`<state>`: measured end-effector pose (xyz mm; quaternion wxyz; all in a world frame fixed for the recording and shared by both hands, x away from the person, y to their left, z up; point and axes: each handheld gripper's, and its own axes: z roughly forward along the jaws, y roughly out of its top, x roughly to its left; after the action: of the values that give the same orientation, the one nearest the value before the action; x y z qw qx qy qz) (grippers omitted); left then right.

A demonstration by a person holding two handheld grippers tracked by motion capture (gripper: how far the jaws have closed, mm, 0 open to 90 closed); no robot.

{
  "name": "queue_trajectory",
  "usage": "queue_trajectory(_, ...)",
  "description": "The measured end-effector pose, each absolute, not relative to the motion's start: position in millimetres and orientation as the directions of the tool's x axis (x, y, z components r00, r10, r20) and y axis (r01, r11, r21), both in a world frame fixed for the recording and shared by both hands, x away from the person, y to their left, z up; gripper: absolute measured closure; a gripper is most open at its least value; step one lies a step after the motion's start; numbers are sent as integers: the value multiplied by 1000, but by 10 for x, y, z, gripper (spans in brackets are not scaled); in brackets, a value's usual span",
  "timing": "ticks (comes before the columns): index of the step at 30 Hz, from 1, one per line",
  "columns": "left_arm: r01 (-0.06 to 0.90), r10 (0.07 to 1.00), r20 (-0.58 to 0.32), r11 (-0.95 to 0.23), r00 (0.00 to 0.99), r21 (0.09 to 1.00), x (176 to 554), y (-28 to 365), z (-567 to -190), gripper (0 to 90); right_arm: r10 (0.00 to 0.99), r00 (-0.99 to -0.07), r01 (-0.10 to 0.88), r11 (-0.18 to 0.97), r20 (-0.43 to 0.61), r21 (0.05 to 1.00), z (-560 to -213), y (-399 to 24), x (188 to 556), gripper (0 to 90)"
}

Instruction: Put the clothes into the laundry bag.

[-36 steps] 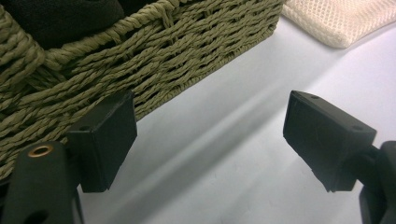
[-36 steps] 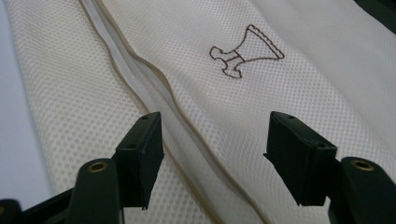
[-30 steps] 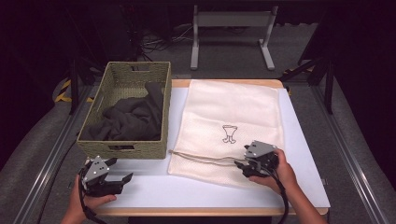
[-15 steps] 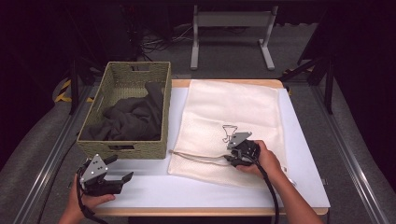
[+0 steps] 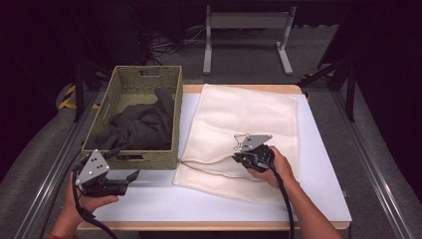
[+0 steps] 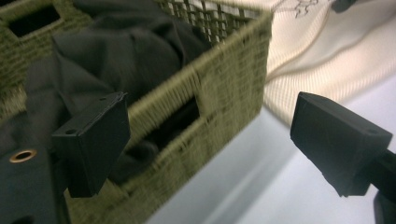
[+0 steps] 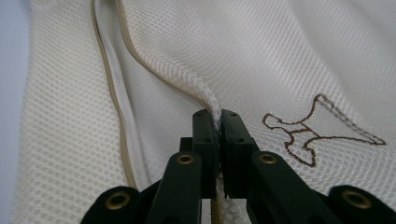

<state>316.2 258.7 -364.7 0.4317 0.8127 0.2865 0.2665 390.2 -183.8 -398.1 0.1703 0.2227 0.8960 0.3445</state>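
A cream mesh bag [image 5: 249,119] with a brown embroidered figure [image 7: 322,126] lies flat across the white table [image 5: 318,149]. My right gripper [image 5: 244,158] sits on its near half, shut on a pinched ridge of the bag's upper layer [image 7: 212,105] beside the brown-edged opening [image 7: 109,79]. Near the table's front left corner my left gripper [image 5: 130,178] is held open, its jaws wide apart just in front of a woven olive basket [image 5: 164,149]. Dark grey clothing [image 5: 142,127] fills the basket [image 6: 233,79] and hangs out through its handle slot.
A metal stand [image 5: 246,35] and cables are on the floor beyond the table. Metal rails [image 5: 54,164] run along both sides of the table. Bare table surface [image 6: 299,200] lies between the basket and the front edge.
My right gripper has moved left and forward over the bag, lifting a fold of its mesh. The left gripper has shifted slightly toward the basket.
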Motion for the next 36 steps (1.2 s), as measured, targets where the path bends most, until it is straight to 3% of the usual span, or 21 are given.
queue_trajectory(3, 224, 699, 224, -488, 679, 844, 3305, 2539, -3532, 105, 528, -833, 271, 650, -164, 710, -3923, -1820, 3895, 860)
queue_trajectory(6, 286, 695, 204, -519, 689, 805, 3592, 2477, -3451, 58, 541, -827, 275, 628, -154, 728, -3915, -1829, 3879, 858)
queue_trajectory(9, 350, 701, 220, -572, 679, 742, 3893, 2399, -3437, 64, 542, -825, 269, 623, -158, 735, -3883, -1835, 3848, 855)
queue_trajectory(11, 402, 686, 182, -597, 704, 694, 4109, 2334, -3440, 49, 544, -823, 264, 620, -162, 739, -3865, -1843, 3826, 852)
queue_trajectory(19, 439, 608, 219, -736, 763, 516, 4552, 2102, -3480, 42, 529, -839, 261, 594, -125, 761, -3874, -1917, 3814, 836)
queue_trajectory(24, 501, 601, 174, -767, 780, 402, 4802, 2033, -3618, 1, 523, -844, 264, 595, -116, 760, -3891, -1938, 3819, 824)
queue_trajectory(27, 549, 619, 106, -753, 778, 364, 4933, 2029, -3752, 0, 525, -843, 265, 594, -116, 759, -3895, -1940, 3813, 822)
queue_trajectory(31, 554, 574, 2, -792, 819, 256, 4983, 1965, -3908, 0, 528, -842, 272, 595, -112, 757, -3908, -1950, 3820, 823)
queue_trajectory(33, 579, 592, -19, -781, 806, 234, 5009, 1972, -3937, 0, 534, -838, 275, 592, -113, 757, -3906, -1961, 3821, 824)
queue_trajectory(36, 602, 615, 20, -777, 788, 186, 5008, 1908, -4005, 1, 546, -829, 278, 588, -120, 759, -3898, -1979, 3821, 827)
